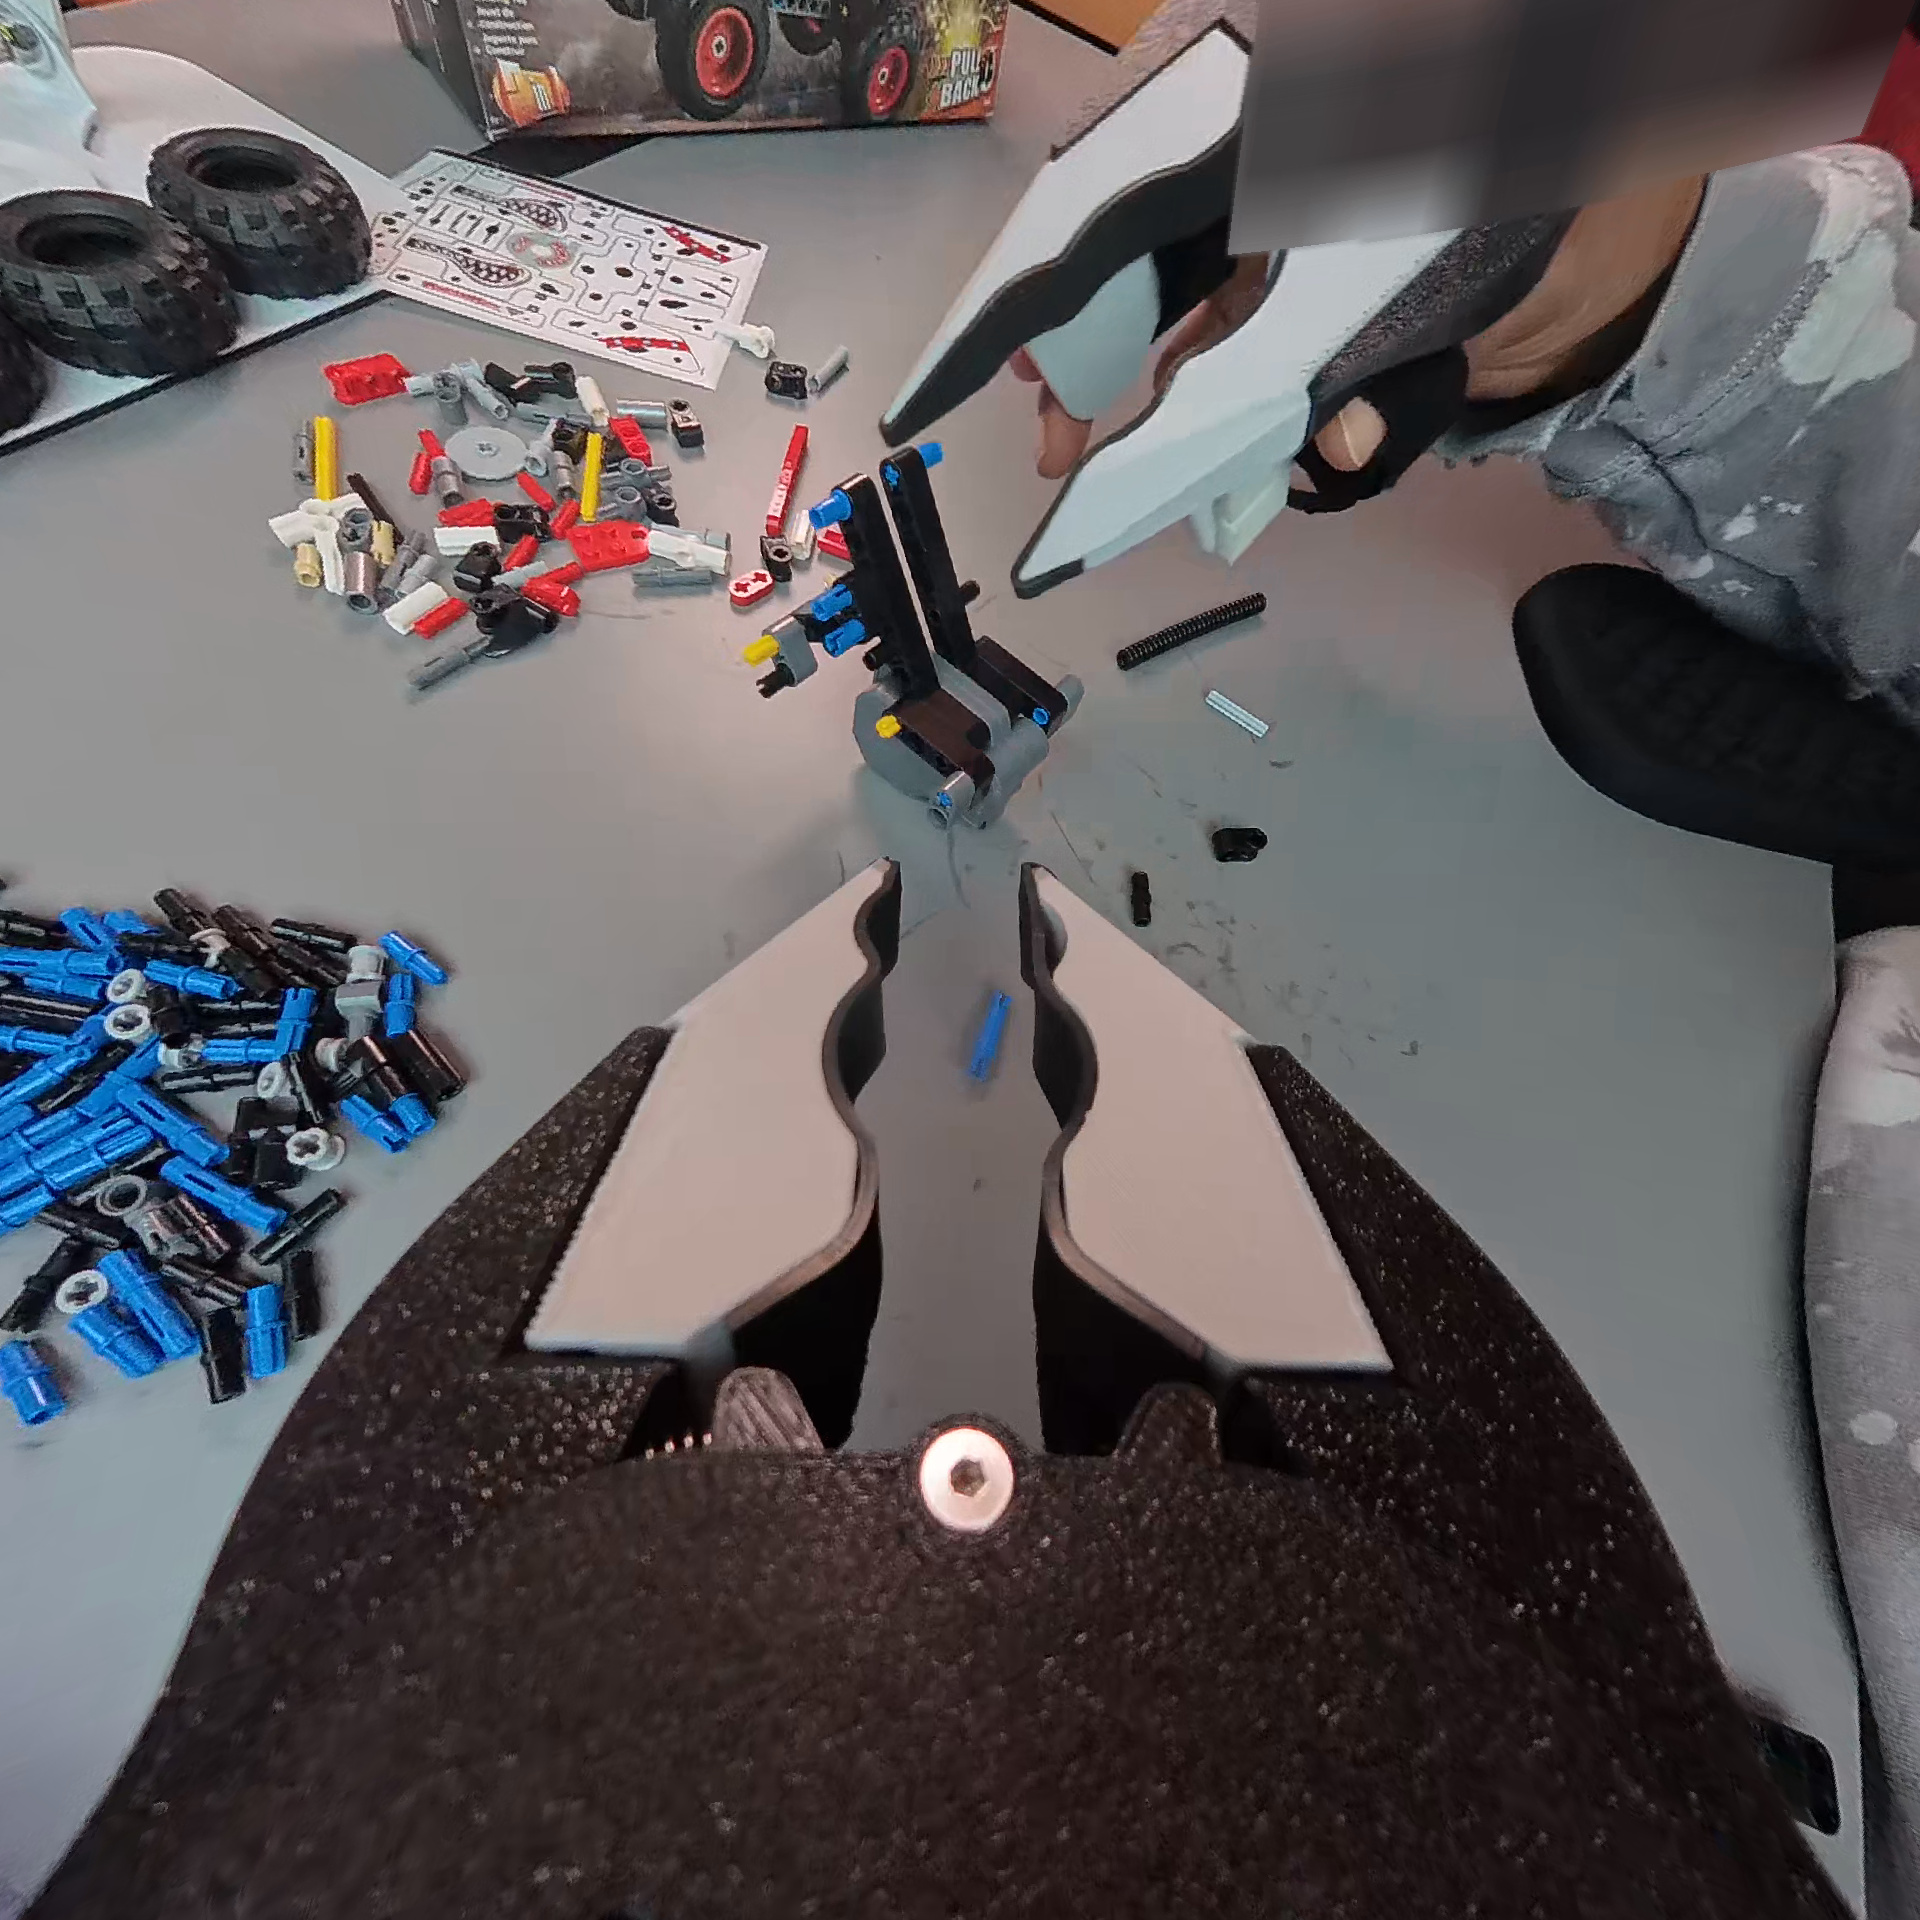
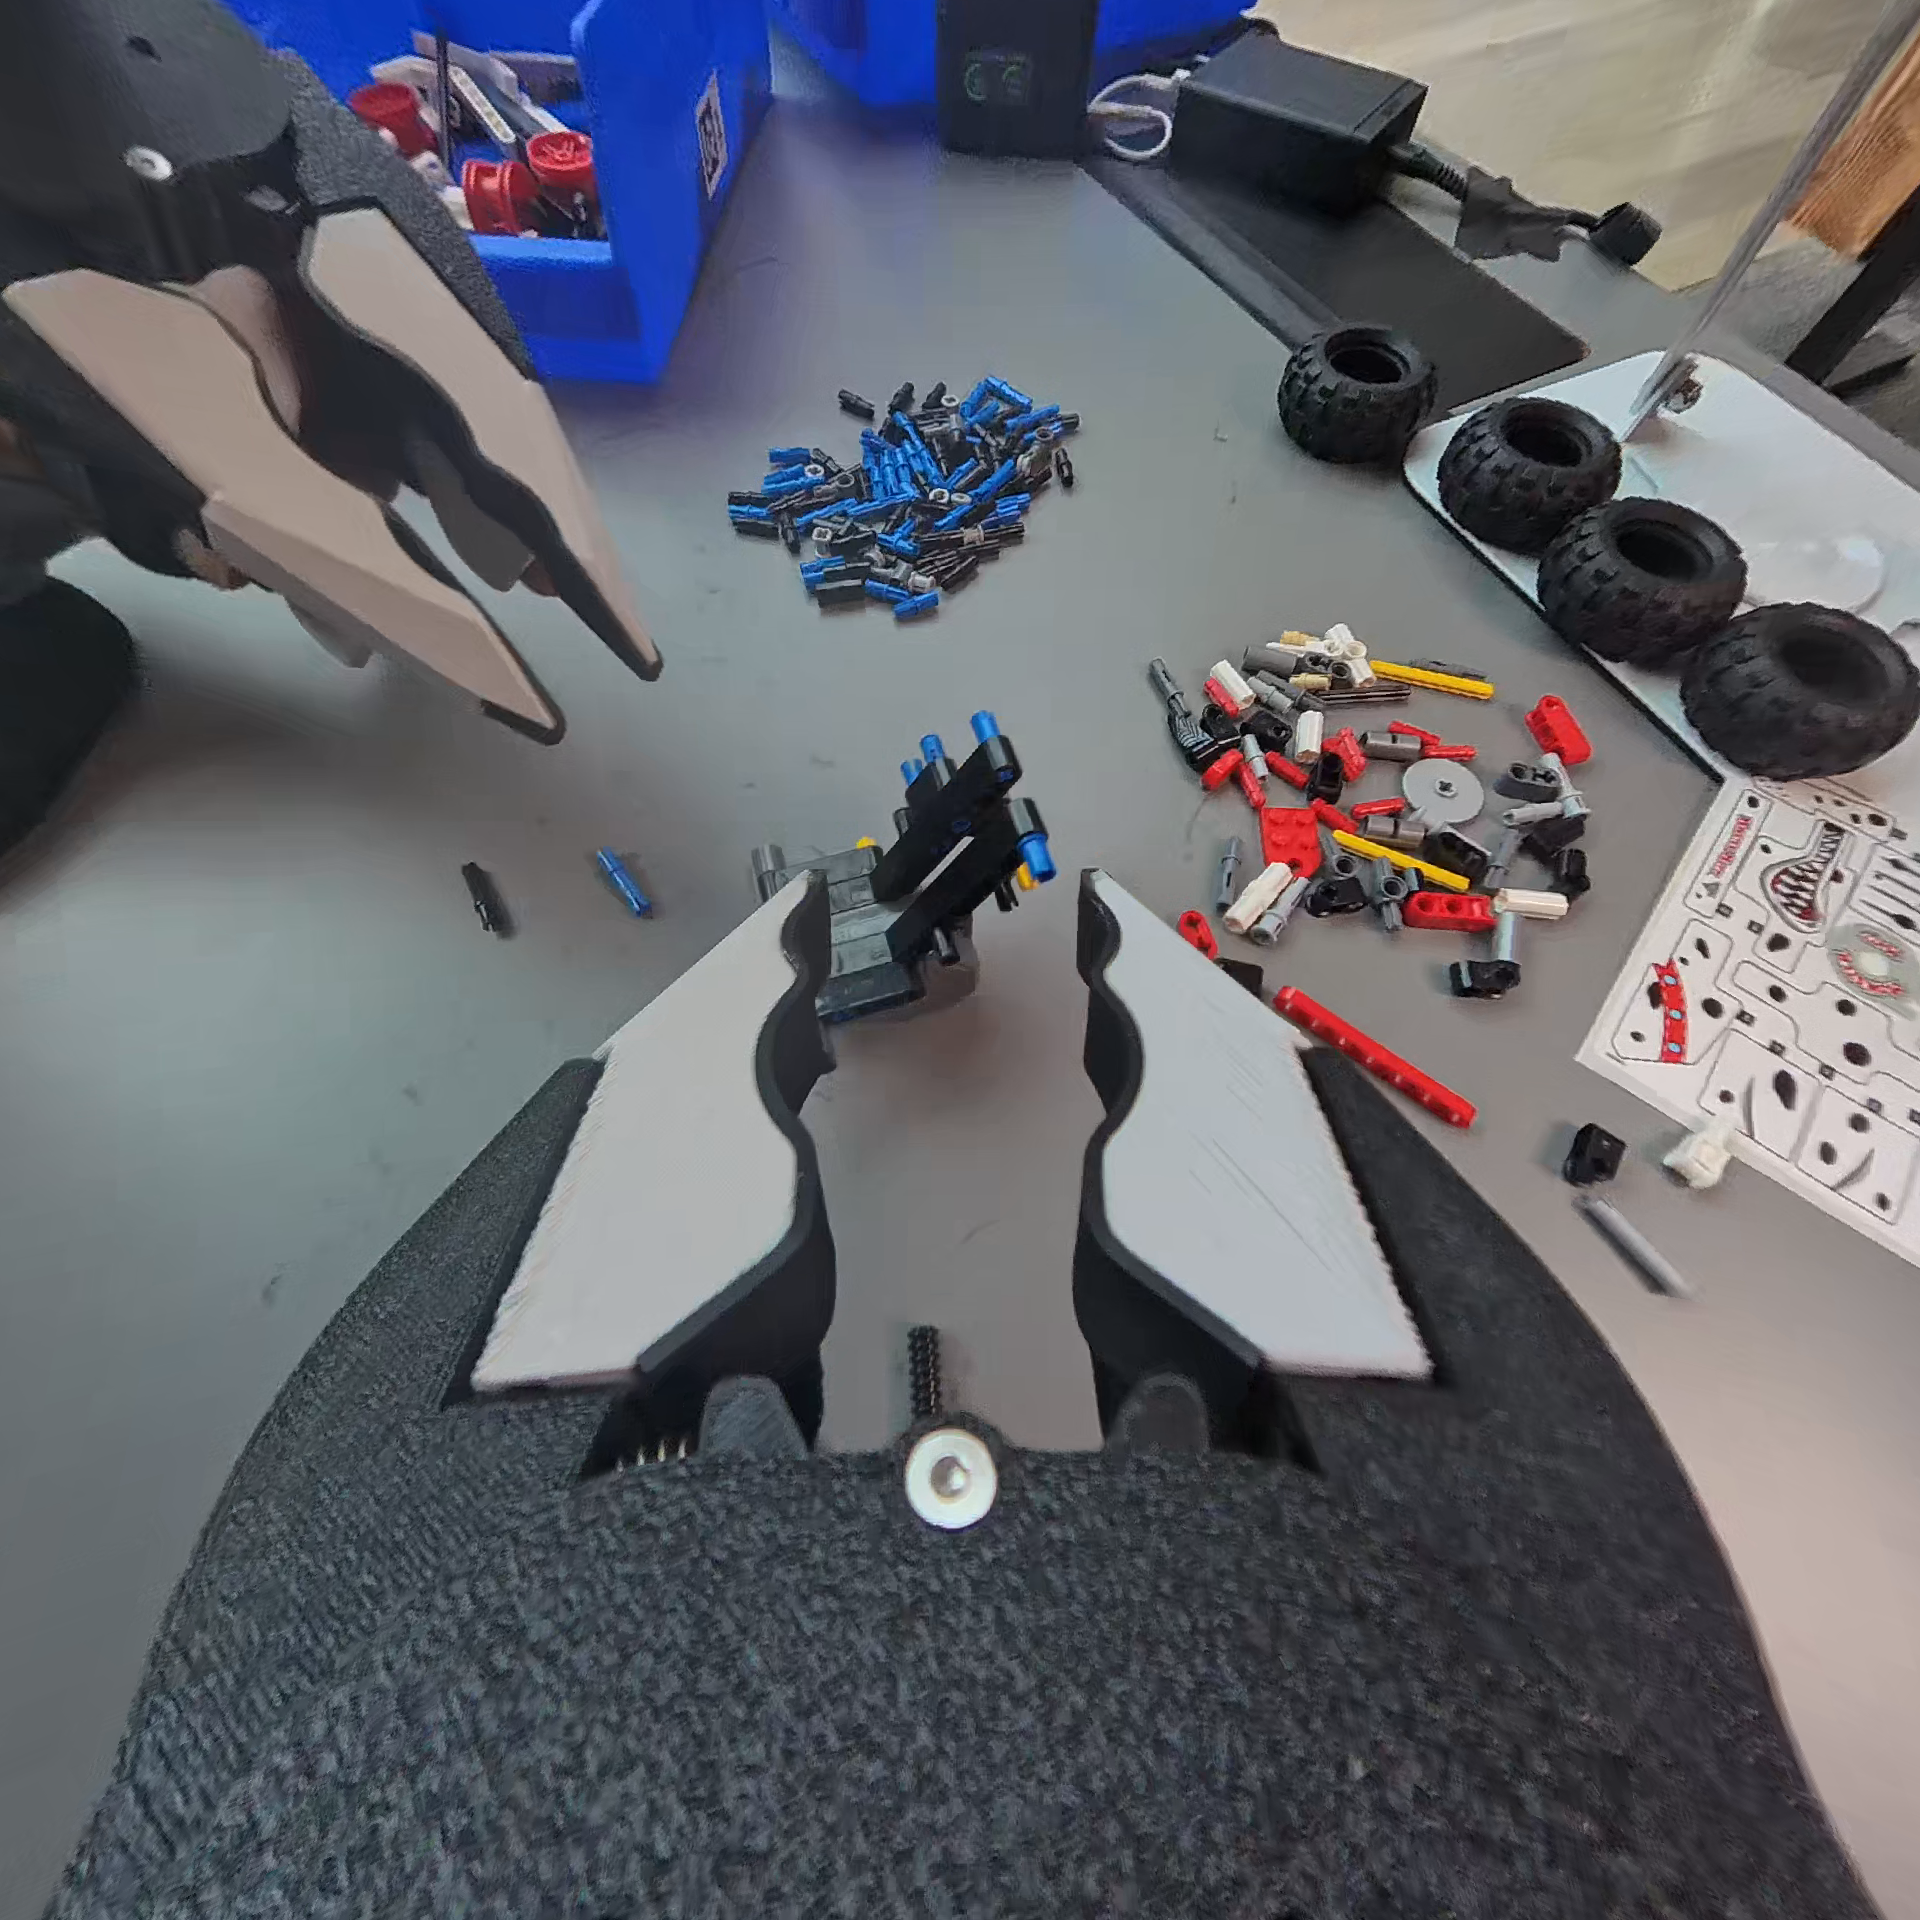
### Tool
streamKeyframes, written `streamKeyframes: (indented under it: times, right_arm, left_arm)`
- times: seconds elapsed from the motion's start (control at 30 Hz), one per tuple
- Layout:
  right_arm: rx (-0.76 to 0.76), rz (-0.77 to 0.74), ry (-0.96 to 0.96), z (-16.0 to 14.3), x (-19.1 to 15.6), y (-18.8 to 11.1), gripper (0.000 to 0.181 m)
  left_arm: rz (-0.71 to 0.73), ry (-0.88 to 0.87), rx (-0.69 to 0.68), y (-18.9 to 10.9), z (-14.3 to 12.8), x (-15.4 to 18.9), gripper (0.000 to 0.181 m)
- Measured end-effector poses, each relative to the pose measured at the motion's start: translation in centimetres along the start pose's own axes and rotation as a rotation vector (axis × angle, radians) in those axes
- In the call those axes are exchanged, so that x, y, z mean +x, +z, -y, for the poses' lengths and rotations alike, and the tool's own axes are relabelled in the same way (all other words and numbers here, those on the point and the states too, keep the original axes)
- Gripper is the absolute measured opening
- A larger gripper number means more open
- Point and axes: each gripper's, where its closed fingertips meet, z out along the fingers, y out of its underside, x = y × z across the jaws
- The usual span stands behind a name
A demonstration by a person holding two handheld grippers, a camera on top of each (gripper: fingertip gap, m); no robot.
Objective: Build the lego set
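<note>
The partly built Lego assembly (image 1: 925, 665), black beams with blue pins on a grey and black base, stands on the grey table. My left gripper (image 1: 958, 873) is open and empty, its tips just short of the assembly's base. A loose blue pin (image 1: 989, 1034) lies on the table between its fingers. My right gripper (image 2: 945, 883) is open and empty, with the assembly (image 2: 935, 862) at its tips and partly hidden by its left finger. The left wrist view shows the right gripper (image 1: 961, 509) raised beside the beam tops. The right wrist view shows the left gripper (image 2: 597, 698) at upper left.
A pile of blue and black pins (image 1: 177, 1091) (image 2: 904, 499), a mixed pile of red, grey and yellow parts (image 1: 499, 520) (image 2: 1382, 800), black tyres (image 2: 1642, 582), a sticker sheet (image 2: 1787, 997), a red beam (image 2: 1371, 1055), a black spring-like rod (image 1: 1190, 631), the set's box (image 1: 727, 62) and blue bins (image 2: 623, 208).
</note>
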Motion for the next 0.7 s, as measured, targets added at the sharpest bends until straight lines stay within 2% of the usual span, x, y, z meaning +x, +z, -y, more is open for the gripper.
streamKeyframes:
  times: [0.03,0.17,0.27,0.37,0.47,0.5,0.57,0.7]
  right_arm:
    - [-0.015,0.032,0.030,0.2,0.3,0.7,0.052]
    - [-0.064,0.153,0.092,0.3,-0.1,3.3,0.026]
    - [-0.004,0.226,0.105,1.8,-1.1,3.2,0.006]
    - [0.164,0.177,0.145,5.5,0.8,-0.6,0.007]
    - [0.299,0.038,0.206,7.2,5.1,-7.8,0.007]
    - [0.309,-0.034,0.223,6.5,6.9,-10.3,0.007]
    - [0.298,-0.182,0.284,3.1,10.6,-15.1,0.007]
    - [0.284,-0.451,0.527,-7.5,16.7,-22.7,0.007]
  left_arm:
    - [0.007,-0.001,0.010,-0.1,0.1,-0.2,0.022]
    - [0.037,-0.001,0.055,-0.5,0.6,-0.9,0.020]
    - [0.058,-0.013,0.088,-0.8,0.8,-1.6,0.019]
    - [0.066,-0.038,0.116,-0.9,1.0,-2.1,0.019]
    - [0.058,-0.038,0.114,-1.2,1.0,-2.0,0.019]
    - [0.061,-0.026,0.112,-1.3,1.0,-1.9,0.019]
    - [0.066,0.005,0.109,-1.4,1.3,-1.6,0.019]
    - [0.044,0.040,0.109,-1.3,1.6,-0.7,0.019]
